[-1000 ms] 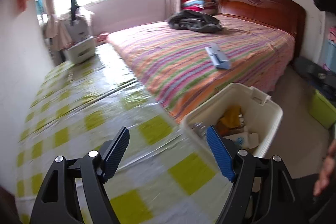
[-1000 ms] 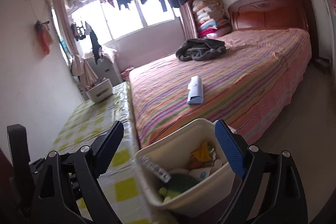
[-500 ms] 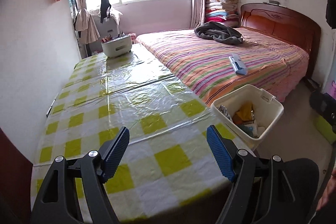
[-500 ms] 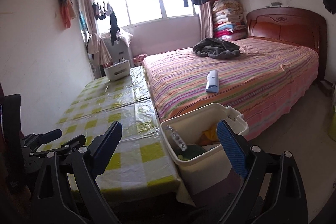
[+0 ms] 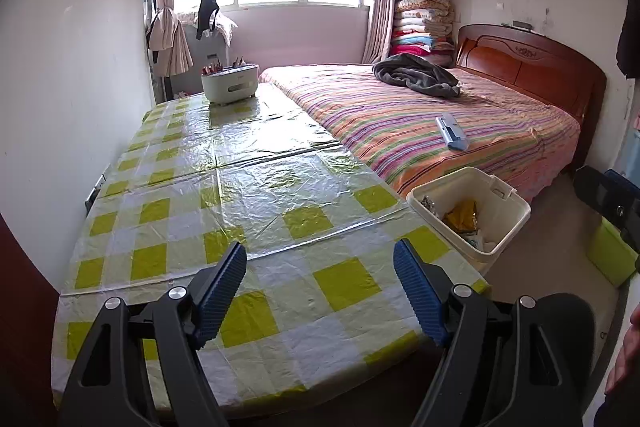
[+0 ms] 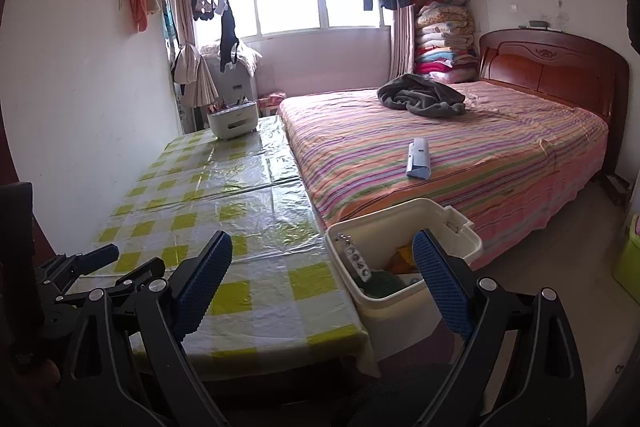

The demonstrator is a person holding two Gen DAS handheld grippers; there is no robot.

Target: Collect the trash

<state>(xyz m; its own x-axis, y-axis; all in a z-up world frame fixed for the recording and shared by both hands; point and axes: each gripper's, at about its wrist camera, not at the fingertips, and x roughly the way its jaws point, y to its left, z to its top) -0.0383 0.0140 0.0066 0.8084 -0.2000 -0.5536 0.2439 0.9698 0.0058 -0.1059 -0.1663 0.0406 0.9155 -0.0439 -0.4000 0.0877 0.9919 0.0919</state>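
I have both grippers raised at the near end of the surface (image 5: 256,187), which is covered in a yellow-and-white checked cloth under clear plastic. My left gripper (image 5: 320,291) has its jaws released and wide apart, with nothing between them; they hang over the near edge of the surface. My right gripper (image 6: 322,283) is likewise released, jaws spread and gripping nothing.

The bin (image 5: 516,215) is my landmark. It is a cream plastic tub standing off the near right corner of the surface, between that corner and the foot of the bed (image 5: 440,115). From the left wrist view the bin sits beyond and to the right of the left jaws, well apart from them. From the right wrist view the bin (image 6: 400,215) lies just beyond the jaws, and the right-hand jaw overlaps its far corner in the picture; I cannot tell whether they touch.

Inside the bin lies the trash (image 5: 460,217): a yellow wrapper, a blister pack (image 6: 356,259) leaning against the left wall, something dark green at the bottom, and some pale paper pieces.

Beyond the bin, on the striped bedcover, lies a light blue flat package (image 5: 452,133). Farther past the bin, at the far end of the surface, stands a white holder (image 5: 230,85) with pens in it.
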